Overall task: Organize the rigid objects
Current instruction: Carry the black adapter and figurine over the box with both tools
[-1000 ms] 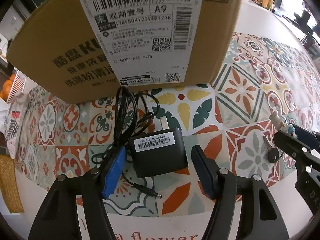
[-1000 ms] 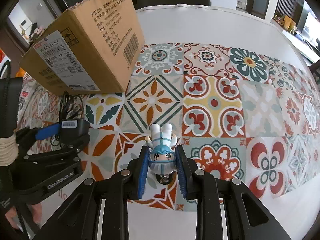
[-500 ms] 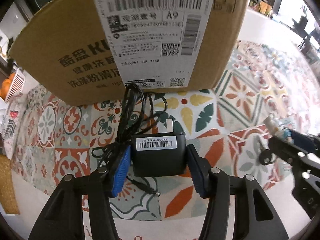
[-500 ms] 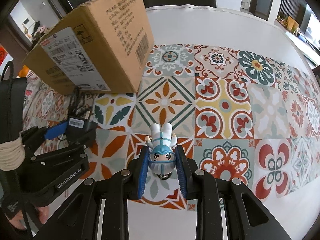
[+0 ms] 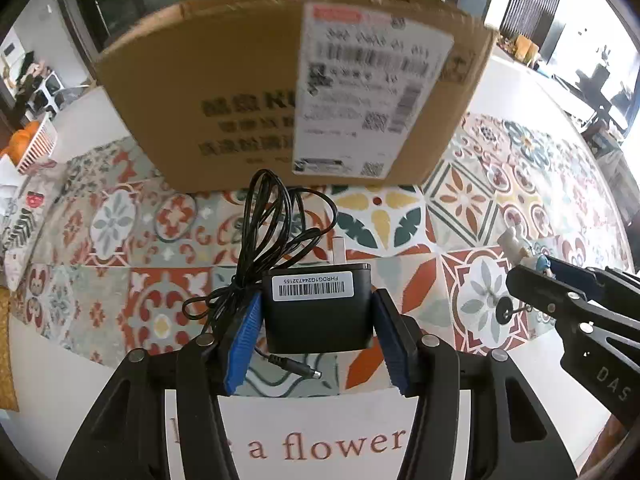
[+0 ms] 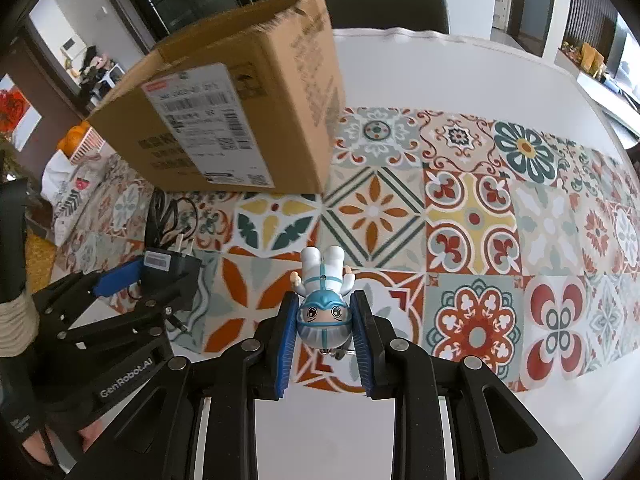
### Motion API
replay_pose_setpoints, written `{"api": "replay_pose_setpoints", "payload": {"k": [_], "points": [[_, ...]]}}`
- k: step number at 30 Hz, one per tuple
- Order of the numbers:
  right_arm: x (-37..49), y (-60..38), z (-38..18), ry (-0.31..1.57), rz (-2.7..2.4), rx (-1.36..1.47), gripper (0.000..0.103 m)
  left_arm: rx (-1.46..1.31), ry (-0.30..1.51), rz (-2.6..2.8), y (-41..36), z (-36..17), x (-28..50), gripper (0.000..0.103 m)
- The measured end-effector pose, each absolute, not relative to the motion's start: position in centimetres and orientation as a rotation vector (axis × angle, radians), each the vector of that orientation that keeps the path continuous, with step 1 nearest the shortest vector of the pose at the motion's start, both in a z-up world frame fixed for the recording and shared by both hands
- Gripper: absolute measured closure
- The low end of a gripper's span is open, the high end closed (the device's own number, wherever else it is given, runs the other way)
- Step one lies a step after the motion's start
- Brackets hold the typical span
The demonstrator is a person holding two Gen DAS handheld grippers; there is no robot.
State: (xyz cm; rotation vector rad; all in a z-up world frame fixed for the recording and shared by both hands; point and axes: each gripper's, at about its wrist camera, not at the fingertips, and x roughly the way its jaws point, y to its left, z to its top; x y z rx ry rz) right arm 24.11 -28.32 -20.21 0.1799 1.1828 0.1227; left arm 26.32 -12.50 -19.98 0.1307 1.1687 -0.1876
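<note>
Left gripper (image 5: 316,344): jaws clamped on black power adapter (image 5: 318,312), lifted off the worktop, cable (image 5: 268,232) trailing down and far-left. Right gripper (image 6: 324,340): jaws closed on the head of an astronaut figurine (image 6: 324,292), feet pointing far. Patterned tile cloth (image 6: 472,220) below. Cardboard box (image 5: 256,92) stands far, just beyond the cable.

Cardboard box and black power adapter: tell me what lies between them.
In the left wrist view, the adapter's looped black cable and white plug prong lie on the patterned tablecloth between the cardboard box and the power adapter.
</note>
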Motion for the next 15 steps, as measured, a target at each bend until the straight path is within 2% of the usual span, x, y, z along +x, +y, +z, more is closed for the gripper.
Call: {"api": "replay_pose_setpoints", "payload": {"k": [15], "points": [[23.0,-24.5,-14.7,1.074,0.138,0.133,0.076,0.096,1.036,-0.186,-9.1,-13.7,25.5,0.049]]}}
